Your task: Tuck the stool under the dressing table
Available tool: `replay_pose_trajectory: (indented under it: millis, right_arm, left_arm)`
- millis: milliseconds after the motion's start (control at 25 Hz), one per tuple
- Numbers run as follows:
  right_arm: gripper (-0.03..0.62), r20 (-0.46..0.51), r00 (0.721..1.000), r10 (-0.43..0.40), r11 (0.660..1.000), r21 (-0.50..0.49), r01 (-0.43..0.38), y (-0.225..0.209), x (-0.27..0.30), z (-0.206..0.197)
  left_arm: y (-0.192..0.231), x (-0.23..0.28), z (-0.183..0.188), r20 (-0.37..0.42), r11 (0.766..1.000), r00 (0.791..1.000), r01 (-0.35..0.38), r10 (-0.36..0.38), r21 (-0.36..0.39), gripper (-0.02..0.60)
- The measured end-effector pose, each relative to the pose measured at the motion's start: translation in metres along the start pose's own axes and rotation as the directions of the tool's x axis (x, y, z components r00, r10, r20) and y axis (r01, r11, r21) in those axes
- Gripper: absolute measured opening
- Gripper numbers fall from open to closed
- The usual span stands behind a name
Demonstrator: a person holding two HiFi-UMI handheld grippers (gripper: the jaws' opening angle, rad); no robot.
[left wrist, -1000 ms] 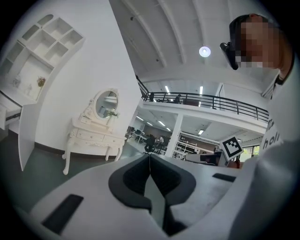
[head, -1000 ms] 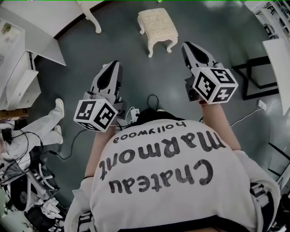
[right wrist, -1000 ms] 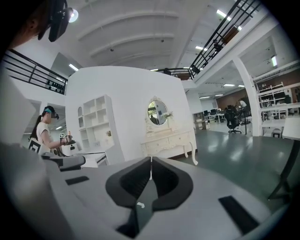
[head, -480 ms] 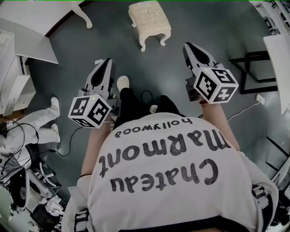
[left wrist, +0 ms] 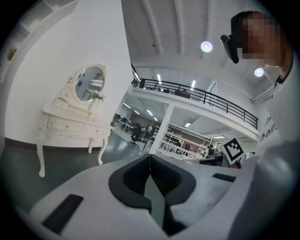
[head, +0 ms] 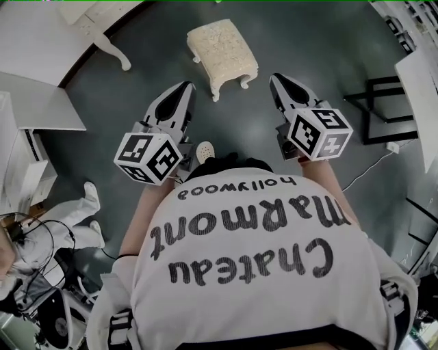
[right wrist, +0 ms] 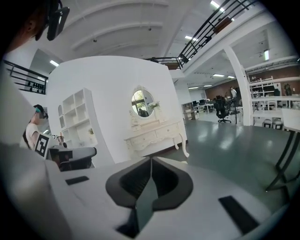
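A cream stool [head: 222, 49] with curved legs stands on the dark floor straight ahead of me in the head view. The white dressing table [head: 92, 20] is at the upper left there; only a corner and one leg show. With its oval mirror, the dressing table [left wrist: 72, 124] shows whole against the white wall in the left gripper view, and the dressing table [right wrist: 154, 133] also appears in the right gripper view. My left gripper [head: 186, 87] is shut and empty, short of the stool's left side. My right gripper [head: 278, 78] is shut and empty, short of its right side.
A white desk [head: 37, 102] and shelving stand at the left. Another person's legs [head: 72, 219] in white are at the lower left beside cables and equipment. A black metal frame [head: 383, 116] and a white tabletop edge [head: 421, 89] stand at the right.
I have stepped forward: the stool is closer to both grippers and sits further left in the head view. The left gripper swung up toward the stool; the dressing table corner came into view.
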State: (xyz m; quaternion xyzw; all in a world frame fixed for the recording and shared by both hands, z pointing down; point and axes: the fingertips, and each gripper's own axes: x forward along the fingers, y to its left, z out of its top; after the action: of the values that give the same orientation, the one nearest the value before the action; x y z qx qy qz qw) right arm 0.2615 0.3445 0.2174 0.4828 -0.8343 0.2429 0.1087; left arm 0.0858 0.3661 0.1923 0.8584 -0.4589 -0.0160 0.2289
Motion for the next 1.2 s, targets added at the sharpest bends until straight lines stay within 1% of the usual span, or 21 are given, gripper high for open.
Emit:
replay_pose_trajectory:
  millis: [160, 320, 480, 600, 680, 760, 880, 960, 1040, 1120, 1200]
  right_arm:
    - [0.026, 0.018, 1.0, -0.023, 0.999, 0.04, 0.023, -0.008, 0.051, 0.029]
    - [0.026, 0.02, 0.999, -0.048, 0.996, 0.076, 0.047, -0.006, 0.107, 0.042]
    - [0.026, 0.023, 0.999, -0.031, 0.996, 0.08, 0.029, 0.003, 0.142, 0.037]
    - [0.026, -0.014, 1.0, -0.02, 0.996, 0.087, 0.022, 0.0, 0.162, 0.021]
    - [0.026, -0.052, 0.999, -0.005, 0.994, 0.109, 0.011, -0.021, 0.19, 0.009]
    - [0.026, -0.118, 0.993, 0.012, 0.989, 0.148, 0.006, -0.053, 0.226, -0.011]
    - [0.026, -0.205, 0.979, 0.012, 0.983, 0.184, 0.027, -0.099, 0.262, -0.036]
    - [0.026, -0.23, 0.973, 0.003, 0.981, 0.192, 0.043, -0.117, 0.267, -0.041]
    - [0.027, -0.256, 0.967, 0.003, 0.98, 0.193, 0.048, -0.126, 0.265, -0.048]
    - [0.026, -0.287, 0.958, 0.017, 0.981, 0.19, 0.04, -0.131, 0.267, -0.056]
    - [0.026, -0.318, 0.947, 0.037, 0.982, 0.187, 0.024, -0.132, 0.272, -0.066]
  left_arm:
    - [0.038, 0.039, 0.025, -0.025, 0.999, 0.999, 0.039, -0.039, -0.006, 0.023]
    - [0.086, 0.07, 0.038, -0.057, 0.997, 0.996, 0.074, -0.075, -0.017, 0.023]
    - [0.114, 0.088, 0.027, -0.088, 0.995, 0.991, 0.1, -0.102, -0.028, 0.023]
    - [0.13, 0.104, 0.007, -0.118, 0.993, 0.987, 0.101, -0.108, -0.062, 0.023]
    - [0.149, 0.128, -0.011, -0.147, 0.994, 0.985, 0.076, -0.088, -0.083, 0.023]
    - [0.173, 0.16, -0.035, -0.195, 0.994, 0.98, 0.028, -0.049, -0.11, 0.023]
    - [0.2, 0.193, -0.064, -0.245, 0.988, 0.969, -0.035, -0.003, -0.15, 0.023]
    - [0.213, 0.197, -0.073, -0.262, 0.986, 0.965, -0.073, 0.032, -0.147, 0.023]
    - [0.226, 0.189, -0.079, -0.281, 0.983, 0.956, -0.128, 0.086, -0.134, 0.023]
    - [0.24, 0.177, -0.083, -0.29, 0.972, 0.945, -0.195, 0.149, -0.134, 0.023]
    - [0.248, 0.164, -0.091, -0.292, 0.956, 0.936, -0.25, 0.197, -0.157, 0.023]
